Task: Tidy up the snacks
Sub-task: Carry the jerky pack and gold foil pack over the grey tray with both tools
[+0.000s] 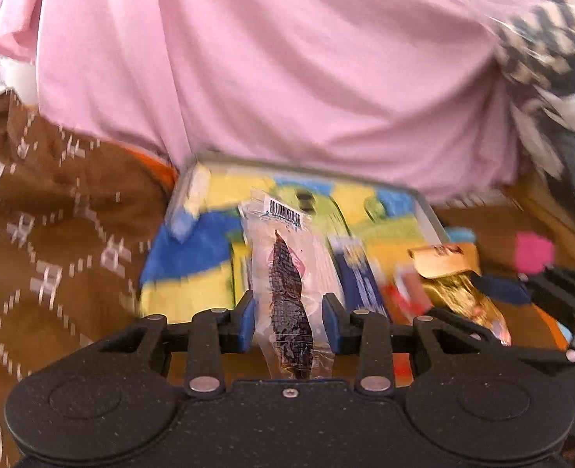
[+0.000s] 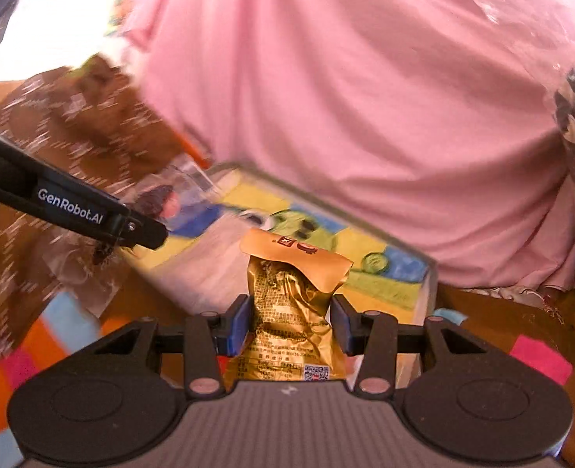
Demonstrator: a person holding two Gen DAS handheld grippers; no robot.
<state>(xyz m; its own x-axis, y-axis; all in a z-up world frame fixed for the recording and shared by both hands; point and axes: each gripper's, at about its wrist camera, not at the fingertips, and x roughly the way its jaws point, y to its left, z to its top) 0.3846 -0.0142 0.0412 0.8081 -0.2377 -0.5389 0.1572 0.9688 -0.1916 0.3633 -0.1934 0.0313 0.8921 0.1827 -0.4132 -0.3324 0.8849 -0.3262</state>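
Left gripper [image 1: 289,321] pinches a clear packet [image 1: 287,292] holding a dark snack. Right gripper [image 2: 293,323] clamps a gold packet [image 2: 289,312]; a colourful tray [image 2: 429,273] lies just ahead of both.

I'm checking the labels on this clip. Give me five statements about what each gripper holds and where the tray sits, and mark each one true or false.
1. The left gripper is shut on a clear packet with a dark dried snack inside. True.
2. The right gripper is open, with nothing between its fingers. False: it is shut on a gold packet.
3. The clear packet bears a barcode near its far end. True.
4. The gold packet has a QR code on the end nearest the camera. True.
5. The tray with the colourful cartoon lining lies behind the grippers, out of view. False: it lies ahead of both, in front of the pink cloth.
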